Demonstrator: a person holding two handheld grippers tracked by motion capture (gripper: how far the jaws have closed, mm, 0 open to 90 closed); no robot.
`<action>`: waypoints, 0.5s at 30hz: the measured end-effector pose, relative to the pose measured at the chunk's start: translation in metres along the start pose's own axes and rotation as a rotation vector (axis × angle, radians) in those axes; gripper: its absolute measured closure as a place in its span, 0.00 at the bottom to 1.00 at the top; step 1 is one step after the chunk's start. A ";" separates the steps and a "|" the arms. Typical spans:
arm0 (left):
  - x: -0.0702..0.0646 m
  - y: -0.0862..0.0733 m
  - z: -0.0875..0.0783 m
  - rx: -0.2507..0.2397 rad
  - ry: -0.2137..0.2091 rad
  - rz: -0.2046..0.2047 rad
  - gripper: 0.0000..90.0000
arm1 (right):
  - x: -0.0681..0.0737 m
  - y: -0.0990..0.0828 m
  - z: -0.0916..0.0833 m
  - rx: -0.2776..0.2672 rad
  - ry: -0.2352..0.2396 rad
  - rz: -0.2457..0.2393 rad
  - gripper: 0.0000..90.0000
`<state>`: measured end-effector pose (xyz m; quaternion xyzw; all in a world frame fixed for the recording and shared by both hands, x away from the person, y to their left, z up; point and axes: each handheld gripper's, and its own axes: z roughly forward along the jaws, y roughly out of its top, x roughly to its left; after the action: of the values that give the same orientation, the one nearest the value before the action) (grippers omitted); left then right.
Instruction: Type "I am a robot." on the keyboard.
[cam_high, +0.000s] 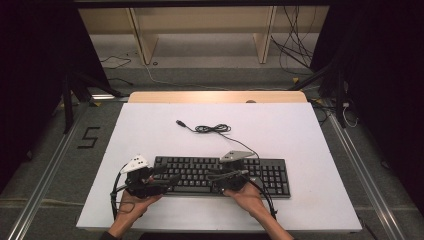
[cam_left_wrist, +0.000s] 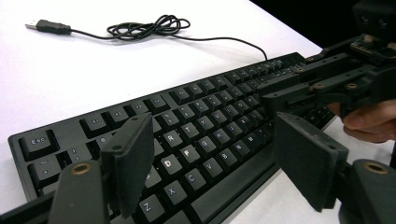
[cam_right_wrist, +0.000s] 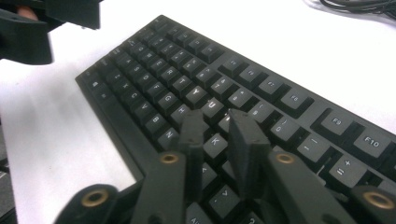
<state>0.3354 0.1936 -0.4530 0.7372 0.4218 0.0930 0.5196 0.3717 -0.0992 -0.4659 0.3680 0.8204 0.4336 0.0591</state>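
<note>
A black keyboard lies at the near edge of a white table, its cable coiled behind. The left gripper hovers wide open over the left keys; the right gripper, jaws narrow and empty, hangs above the middle keys.

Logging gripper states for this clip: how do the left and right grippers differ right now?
The left gripper has its jaws spread wide, while the right gripper has its jaws drawn close with a narrow gap. The left sits over the left letter keys of the keyboard, the right nearer the middle keys. Both hover low over the keys, holding nothing.
</note>
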 end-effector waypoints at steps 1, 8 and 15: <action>0.000 0.000 -0.001 -0.001 -0.001 0.001 0.32 | -0.001 0.001 0.001 0.002 -0.002 -0.003 0.89; -0.002 -0.003 -0.004 -0.009 0.002 0.008 0.31 | -0.003 0.004 0.007 0.014 -0.031 -0.002 0.99; -0.003 -0.006 -0.006 -0.013 -0.003 0.009 0.31 | -0.006 0.006 0.011 0.027 -0.065 0.000 1.00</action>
<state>0.3268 0.1961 -0.4541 0.7359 0.4170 0.0970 0.5245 0.3836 -0.0943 -0.4696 0.3830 0.8238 0.4102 0.0808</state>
